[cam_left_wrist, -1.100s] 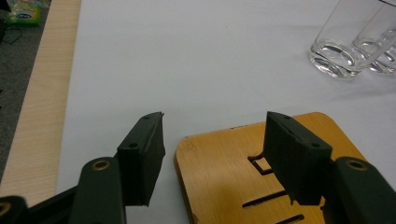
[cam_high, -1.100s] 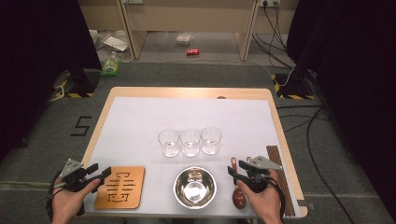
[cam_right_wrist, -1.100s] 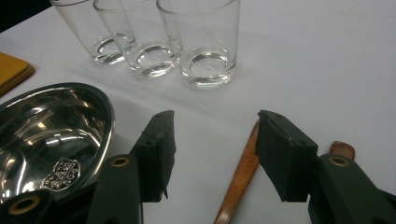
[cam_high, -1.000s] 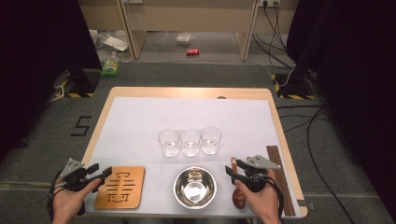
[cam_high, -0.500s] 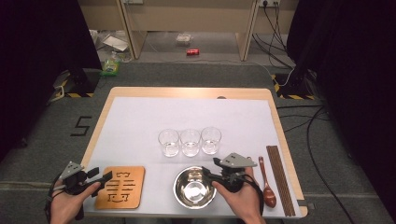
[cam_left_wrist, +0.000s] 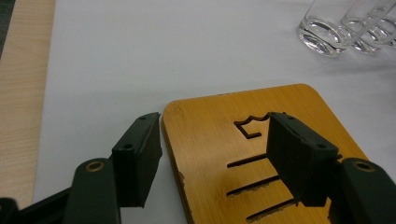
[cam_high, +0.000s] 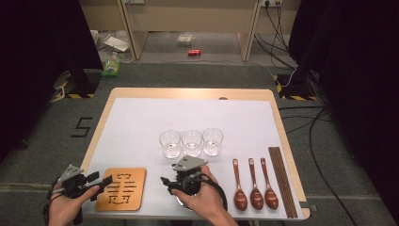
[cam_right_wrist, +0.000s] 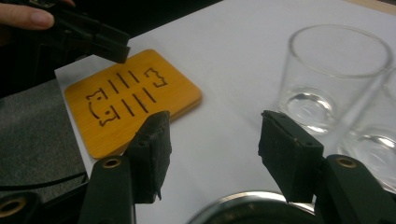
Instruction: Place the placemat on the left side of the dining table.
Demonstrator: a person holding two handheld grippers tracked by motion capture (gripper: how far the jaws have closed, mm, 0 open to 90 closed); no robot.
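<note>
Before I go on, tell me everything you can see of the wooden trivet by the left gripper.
The wooden trivet is a flat, honey-coloured bamboo-like board with rounded corners and cut-through slots and figures. It lies flat on the white mat near the table's front edge, left of the right gripper. The left gripper has open jaws straddling its near corner; I cannot tell if they touch it.

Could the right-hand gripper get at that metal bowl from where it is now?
Probably yes. The right gripper hangs just over the metal bowl, its jaws open with nothing between them; the bowl's rim lies right below them. The nearest glass stands apart, farther back, so nothing seems to block a short drop.
</note>
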